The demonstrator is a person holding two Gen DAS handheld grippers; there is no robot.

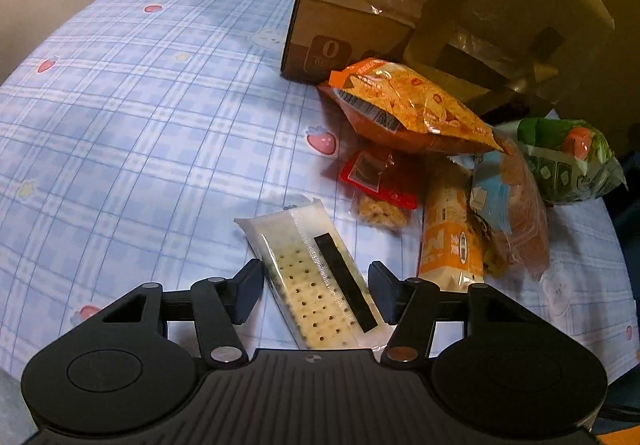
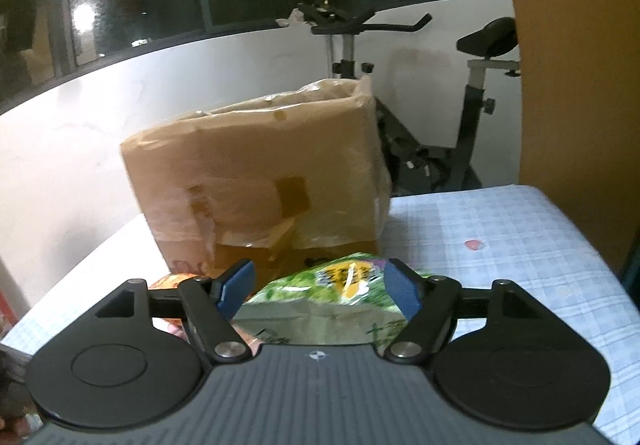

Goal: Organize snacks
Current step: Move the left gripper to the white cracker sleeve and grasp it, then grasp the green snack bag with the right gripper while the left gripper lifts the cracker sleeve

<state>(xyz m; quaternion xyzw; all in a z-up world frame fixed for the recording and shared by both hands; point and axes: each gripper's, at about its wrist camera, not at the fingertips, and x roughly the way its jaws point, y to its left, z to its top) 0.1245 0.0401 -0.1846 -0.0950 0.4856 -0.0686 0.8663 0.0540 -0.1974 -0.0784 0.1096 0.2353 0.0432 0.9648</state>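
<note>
A clear packet of pale crackers (image 1: 296, 241) with a black strip lies slantwise on the blue checked tablecloth (image 1: 140, 125). My left gripper (image 1: 316, 285) straddles its near half, and both pads meet its long edges. Behind it lie several snacks: an orange bag (image 1: 408, 105), a small red packet (image 1: 376, 181), an orange and white stick pack (image 1: 448, 237) and a blue and clear pack (image 1: 508, 201). A green snack bag (image 1: 568, 165) rests at the right edge of the table. In the right wrist view the green bag (image 2: 320, 297) fills the gap of my right gripper (image 2: 320, 281), whose blue pads stand wide beside it.
A taped cardboard box (image 1: 360, 29) stands at the back of the table, with its open top (image 2: 260, 173) seen from the right wrist. An exercise bike (image 2: 472, 117) stands behind the table by a white wall. The left part of the cloth holds only printed strawberries.
</note>
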